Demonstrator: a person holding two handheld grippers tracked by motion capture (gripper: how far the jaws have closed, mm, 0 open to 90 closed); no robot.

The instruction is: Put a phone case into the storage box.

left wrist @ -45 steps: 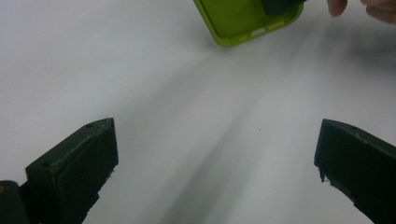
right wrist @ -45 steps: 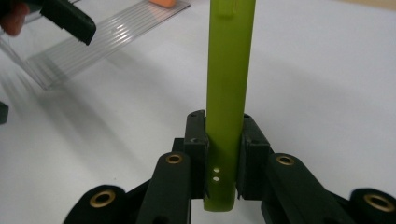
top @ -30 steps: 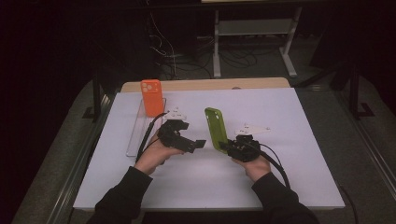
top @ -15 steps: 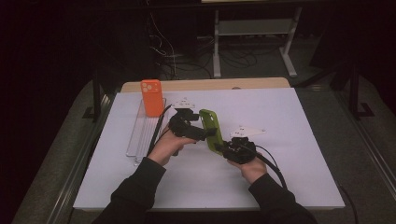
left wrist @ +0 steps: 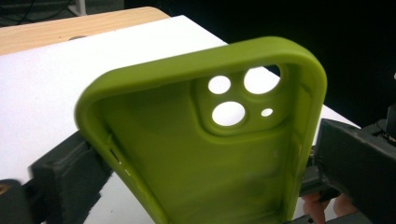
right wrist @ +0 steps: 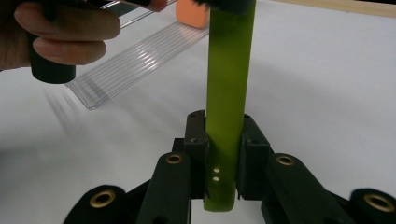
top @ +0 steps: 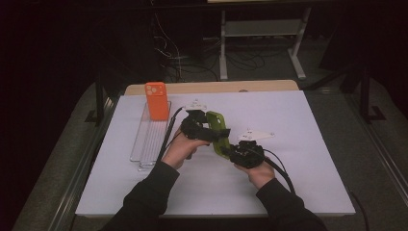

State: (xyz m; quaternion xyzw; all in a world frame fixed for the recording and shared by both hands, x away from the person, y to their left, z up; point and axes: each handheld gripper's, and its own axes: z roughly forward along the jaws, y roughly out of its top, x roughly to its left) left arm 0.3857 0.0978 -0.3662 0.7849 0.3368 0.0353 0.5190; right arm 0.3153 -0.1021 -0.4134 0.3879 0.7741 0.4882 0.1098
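A green phone case (top: 219, 131) is held above the white tabletop between my two grippers. My right gripper (top: 227, 150) is shut on its lower end; in the right gripper view the jaws (right wrist: 219, 140) pinch the case (right wrist: 226, 79) edge-on. My left gripper (top: 211, 131) clasps the case's upper part across its width. In the left gripper view the case's hollow inside (left wrist: 196, 158) with the camera cut-outs faces me, and a black jaw presses on each long side.
An orange phone case (top: 157, 100) stands upright at the far end of a clear ribbed tray (top: 146, 144) left of the hands. The tray (right wrist: 140, 60) lies close behind the left hand (right wrist: 65, 35). A wooden strip (top: 216, 87) borders the table's back edge.
My left gripper moved right from beside the tray and closed on the green case's upper part. The right gripper shifted the case slightly left and lower.
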